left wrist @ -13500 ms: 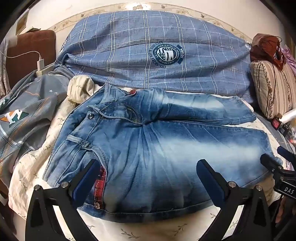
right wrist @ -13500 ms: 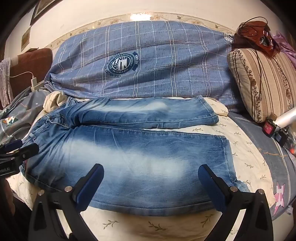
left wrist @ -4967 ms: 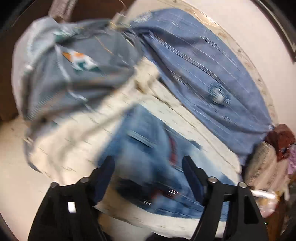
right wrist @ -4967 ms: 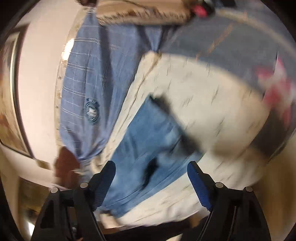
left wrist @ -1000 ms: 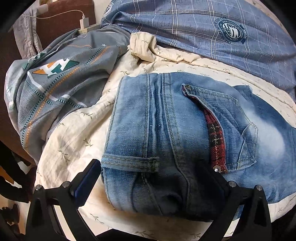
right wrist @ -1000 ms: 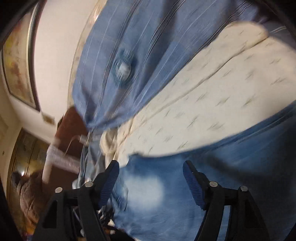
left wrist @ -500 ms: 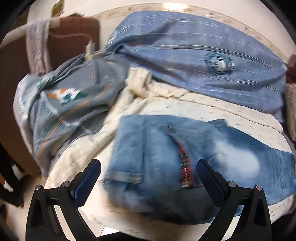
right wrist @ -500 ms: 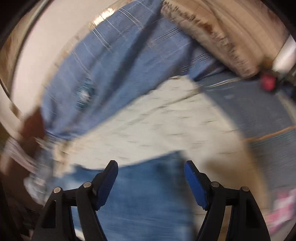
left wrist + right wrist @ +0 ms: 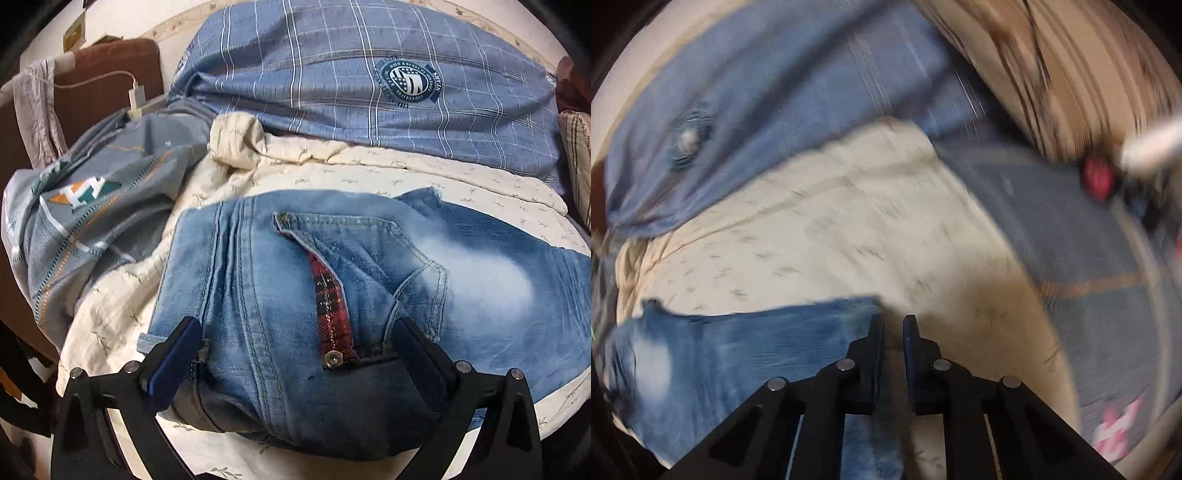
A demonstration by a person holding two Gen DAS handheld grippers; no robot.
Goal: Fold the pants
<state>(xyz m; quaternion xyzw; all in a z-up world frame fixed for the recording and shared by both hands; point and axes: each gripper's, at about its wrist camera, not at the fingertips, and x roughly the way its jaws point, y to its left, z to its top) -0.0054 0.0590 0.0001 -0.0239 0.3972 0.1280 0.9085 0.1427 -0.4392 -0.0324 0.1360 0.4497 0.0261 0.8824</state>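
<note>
Your left hand-held gripper (image 9: 295, 354): fingers spread wide, straddling waist end of pants (image 9: 332, 295), gripping nothing. Your right hand-held gripper (image 9: 891, 332): fingers nearly pressed together, slim gap, at hem edge of pants (image 9: 738, 354); view blurred, cannot tell if cloth pinched. Pants lie folded lengthwise on cream bedsheet (image 9: 369, 177), back pocket up. Blue plaid pillow (image 9: 332, 74) behind; grey quilt (image 9: 92, 206) at left.
</note>
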